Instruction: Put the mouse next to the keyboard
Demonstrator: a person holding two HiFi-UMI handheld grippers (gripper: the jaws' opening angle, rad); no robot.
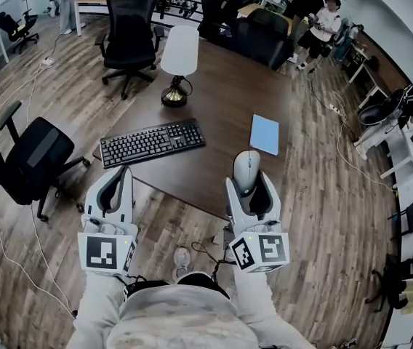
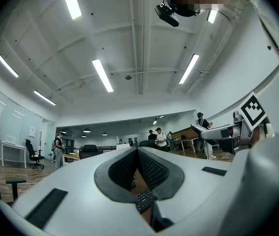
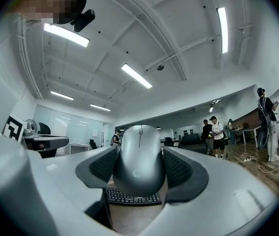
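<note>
Can't see the underside of the mouse (image 3: 139,156) in any view, so I can't tell if it rests on the table (image 1: 221,100) or is held just off it. Its flanks are covered by the pads of the right gripper (image 1: 249,182) — only the top & tail show. The keyboard (image 1: 152,142) is whole in the head view. In the right gripper view just a strip of keys shows under the mouse. In the left gripper view only a scrap of keys shows through a gap low between the pads.

Mouse: smooth silver-grey shell, rounded, thin scroll wheel on the centre line at the far end, faint logo on the near hump. It sits right of the keyboard, near but apart, nose pointing away from me, by the table's near edge. A blue notebook (image 1: 265,134) lies beyond it, also right of the keyboard. A lamp (image 1: 179,57) stands behind the keyboard.

Right gripper: jaws part open, clamped on the mouse, one pad per side. Left gripper (image 1: 118,174): jaws closed, tips meeting, nothing between — it hangs just in front of the keyboard's left end.
</note>
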